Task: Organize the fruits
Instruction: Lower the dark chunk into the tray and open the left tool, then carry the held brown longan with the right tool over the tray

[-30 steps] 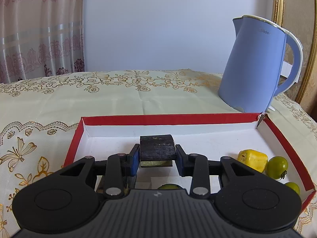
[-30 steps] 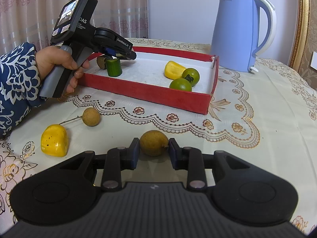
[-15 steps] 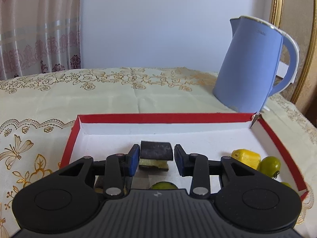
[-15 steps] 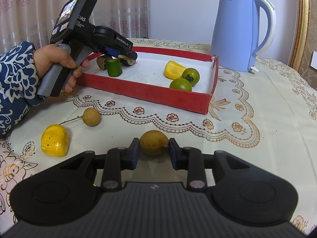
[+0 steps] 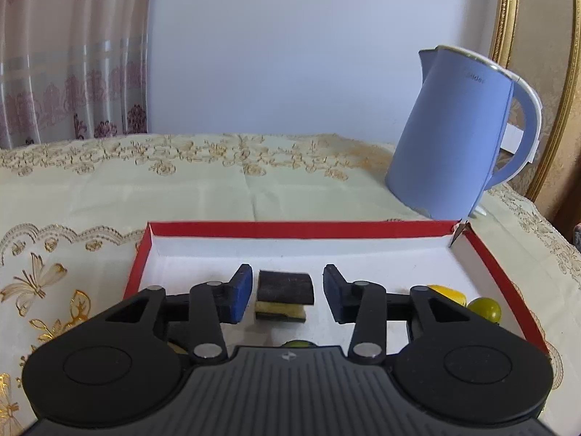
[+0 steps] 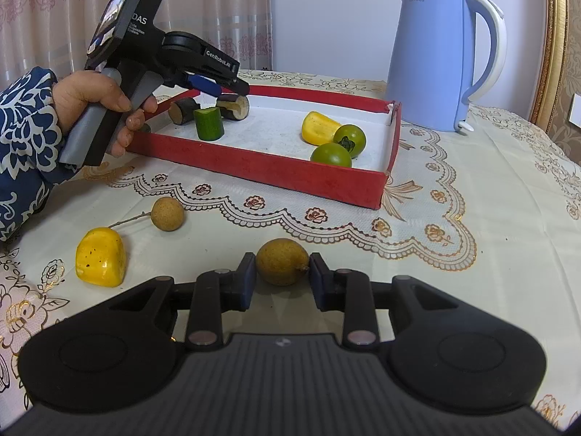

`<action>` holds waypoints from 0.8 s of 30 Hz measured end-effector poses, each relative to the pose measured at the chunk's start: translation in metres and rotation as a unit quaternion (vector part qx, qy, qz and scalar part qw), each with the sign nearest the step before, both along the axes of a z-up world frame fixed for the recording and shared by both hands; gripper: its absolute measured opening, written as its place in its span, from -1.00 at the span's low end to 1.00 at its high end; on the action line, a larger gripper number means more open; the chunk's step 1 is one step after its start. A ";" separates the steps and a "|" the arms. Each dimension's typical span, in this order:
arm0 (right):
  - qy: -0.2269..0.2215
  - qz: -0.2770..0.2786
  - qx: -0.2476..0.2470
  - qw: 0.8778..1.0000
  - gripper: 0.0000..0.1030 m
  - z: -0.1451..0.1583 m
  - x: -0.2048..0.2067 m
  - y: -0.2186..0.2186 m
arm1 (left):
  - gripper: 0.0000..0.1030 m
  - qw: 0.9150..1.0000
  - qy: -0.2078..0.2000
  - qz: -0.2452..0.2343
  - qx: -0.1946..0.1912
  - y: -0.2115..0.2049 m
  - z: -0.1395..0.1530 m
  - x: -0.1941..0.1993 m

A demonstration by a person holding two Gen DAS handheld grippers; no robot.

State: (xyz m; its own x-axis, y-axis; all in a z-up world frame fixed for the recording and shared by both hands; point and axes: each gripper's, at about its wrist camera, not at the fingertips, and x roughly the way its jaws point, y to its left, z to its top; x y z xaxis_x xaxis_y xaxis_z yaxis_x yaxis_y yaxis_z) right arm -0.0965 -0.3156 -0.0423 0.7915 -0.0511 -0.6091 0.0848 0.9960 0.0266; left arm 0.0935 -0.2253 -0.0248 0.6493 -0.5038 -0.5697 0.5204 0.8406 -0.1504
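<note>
Left tool (image 5: 287, 292) over the red tray (image 5: 301, 224), jaws opening, with the dark eggplant chunk (image 5: 285, 285) sitting between the pads on the tray floor, clear gaps on both sides, nothing gripped. Right tool (image 6: 279, 278) low on the tabletop (image 6: 472, 225), jaws nearly closed, pads pressed on a round brown fruit (image 6: 281, 261). In the tray: a cucumber piece (image 6: 208, 123) upright beside another eggplant chunk (image 6: 183, 110), and at the far end a yellow pepper piece (image 6: 319, 128) touching two green tomatoes (image 6: 349, 140). Outside on the cloth, a stemmed brown fruit (image 6: 167, 214) near a yellow pepper chunk (image 6: 100, 262). Blue kettle (image 6: 441, 72) stands behind the tray.
</note>
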 end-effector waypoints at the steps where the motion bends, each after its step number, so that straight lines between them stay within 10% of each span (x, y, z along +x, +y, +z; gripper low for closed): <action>1: 0.000 0.000 0.000 1.000 -0.43 0.000 0.000 0.000 | -0.19 1.000 0.002 0.000 0.003 -0.001 -0.002 0.000; 24: -0.002 0.002 0.002 1.000 -0.42 -0.001 -0.001 0.000 | 0.28 1.000 -0.014 -0.002 0.001 -0.001 0.006 -0.010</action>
